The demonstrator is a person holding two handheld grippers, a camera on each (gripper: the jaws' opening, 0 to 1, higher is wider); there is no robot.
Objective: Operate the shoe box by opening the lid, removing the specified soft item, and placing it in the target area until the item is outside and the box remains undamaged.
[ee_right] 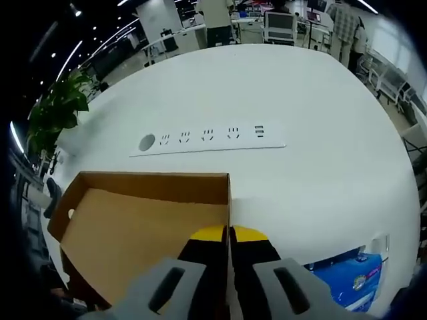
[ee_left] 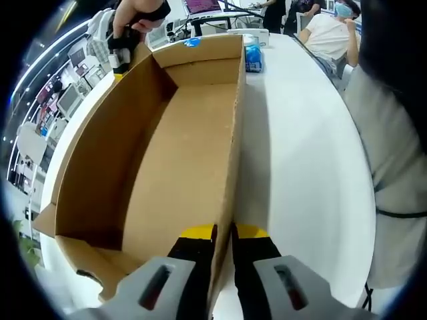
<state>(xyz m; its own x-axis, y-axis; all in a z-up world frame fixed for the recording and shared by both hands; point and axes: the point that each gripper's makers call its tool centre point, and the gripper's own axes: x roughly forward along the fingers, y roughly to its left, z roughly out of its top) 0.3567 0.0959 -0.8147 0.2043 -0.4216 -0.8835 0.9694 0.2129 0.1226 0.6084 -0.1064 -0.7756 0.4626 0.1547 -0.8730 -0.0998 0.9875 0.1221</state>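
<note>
So the main thing here is that both grippers are pinched onto the same long wall of the shoe box (ee_left: pixel 180 153), one at each end. In the left gripper view the left gripper (ee_left: pixel 223 233) has its jaws closed down on the top edge of that wall, one jaw inside the box and one outside, and the box's long axis runs straight away from it up the frame toward the far end wall. The right gripper (ee_right: pixel 228 233) does the same from the opposite end in the right gripper view, jaws squeezed shut on the cardboard edge near a corner, with the box stretching off to the lower left. The box sits open on the white desk (ee_left: pixel 300 147), and the floor I can see looks bare brown cardboard, so I can't spot the soft item in it. I'd guess it's either already out or tucked somewhere I can't see, because the near corners of the box are cut off behind the grippers. There's a white power strip (ee_right: pixel 208 137) on the desk beyond the box, and a blue packet (ee_right: pixel 347 277) off to the right, partly cropped. A hand (ee_left: pixel 130 23) hovers at the far corner of the box; hard to tell what it's gripping. No lid visible that I can make out.
</note>
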